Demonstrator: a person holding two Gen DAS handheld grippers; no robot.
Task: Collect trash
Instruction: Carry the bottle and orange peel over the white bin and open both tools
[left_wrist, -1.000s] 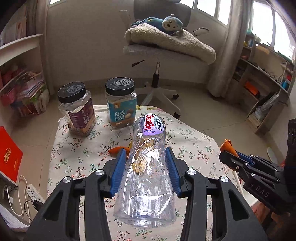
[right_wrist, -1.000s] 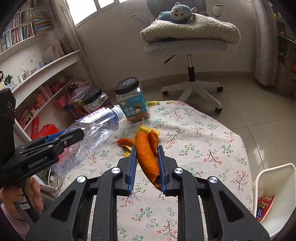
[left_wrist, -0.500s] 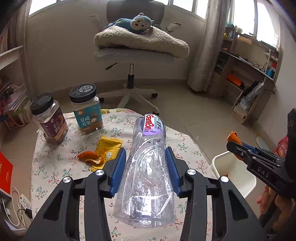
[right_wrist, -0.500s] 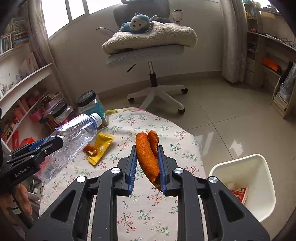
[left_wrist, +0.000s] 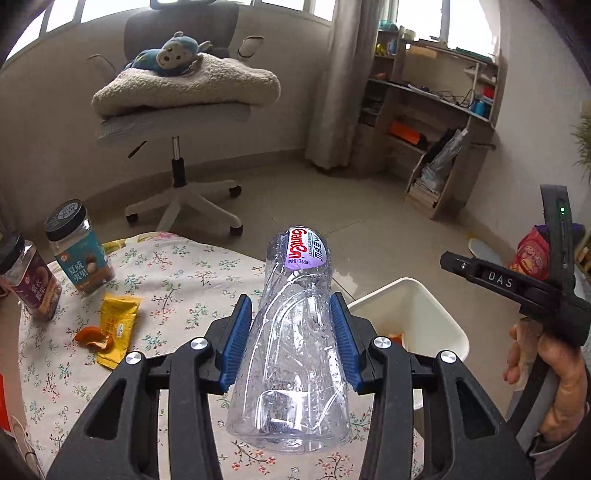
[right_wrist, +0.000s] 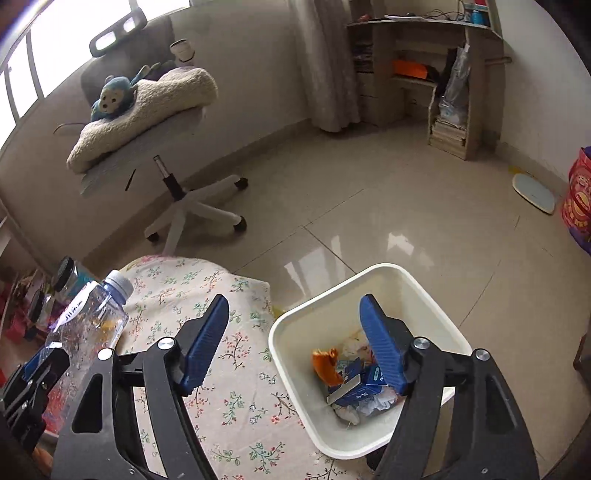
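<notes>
A crumpled clear bottle (left_wrist: 291, 354), purple-labelled, sits clamped in the left gripper (left_wrist: 291, 343) at frame centre. The right gripper (right_wrist: 291, 343), jaws just opened and empty, hangs over the white bin (right_wrist: 424, 295), where orange peel (right_wrist: 325, 365) lies.

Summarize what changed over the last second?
The right hand-held gripper swung from over the table to above the bin; its jaws have just been opening, nothing between them, and the peel it held lies in the bin. The left hand-held gripper swung toward the bin too, still clamping the bottle. Wrapper unmoved.
</notes>
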